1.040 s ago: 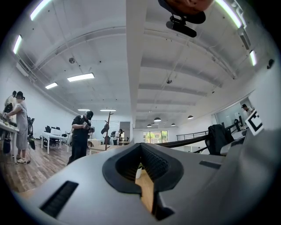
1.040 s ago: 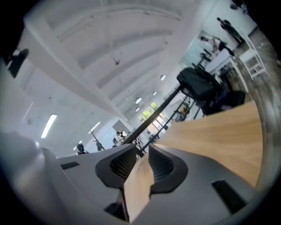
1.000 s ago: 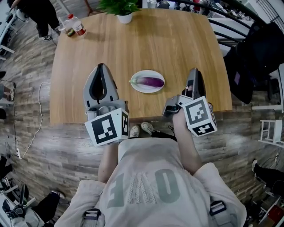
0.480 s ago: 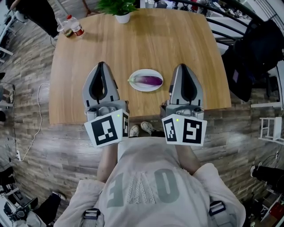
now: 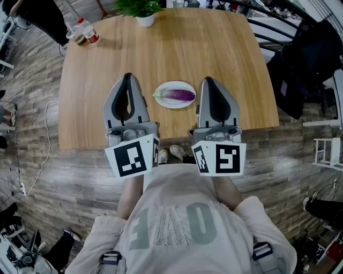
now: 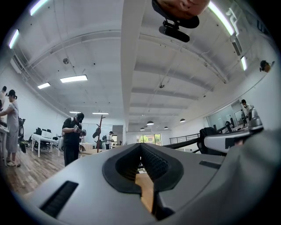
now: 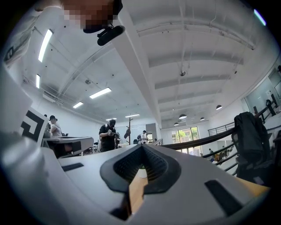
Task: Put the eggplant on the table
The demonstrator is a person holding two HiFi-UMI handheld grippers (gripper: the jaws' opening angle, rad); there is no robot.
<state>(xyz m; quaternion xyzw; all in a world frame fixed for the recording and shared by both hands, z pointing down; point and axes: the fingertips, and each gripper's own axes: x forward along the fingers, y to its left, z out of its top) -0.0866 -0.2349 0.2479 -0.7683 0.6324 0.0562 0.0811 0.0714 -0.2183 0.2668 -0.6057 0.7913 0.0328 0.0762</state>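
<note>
Lying on the plate: the eggplant point(image 5: 178, 96), purple and glossy, set lengthwise left to right with its green stem end to the left; it is not yet on the bare wood.
Plate: the white plate point(image 5: 172, 84) sits on the table close to its near edge, between the tips of the two tools and touching neither.
Table: the light wooden table point(image 5: 177, 48) fills the upper middle of the head view.
Left gripper: the left gripper point(image 5: 127, 76) is held over the table's near edge, just left of the plate. In the left gripper view its jaws are pressed together at the tips, and the black ribbed pads point(image 6: 158, 165) enclose nothing; only a strip of tabletop shows through the gap.
Right gripper: the right gripper point(image 5: 208, 80) is held just right of the plate, roughly parallel to the other tool. Its jaws are likewise clenched tip to tip, and its pads point(image 7: 152, 167) are empty, with wood showing in the gap between them.
Marker cubes: the left cube point(image 5: 133, 158) and the right cube point(image 5: 220, 158) hang over the floor, close to the person's chest.
Far edge: a potted plant point(image 5: 143, 10) stands at the middle of the far side, and bottles point(image 5: 86, 33) stand at the far left corner.
Surroundings: a plank floor point(image 5: 32, 160) and a dark garment point(image 5: 308, 59) at the right.
Background: a person in black point(image 6: 72, 136) stands across the room.
</note>
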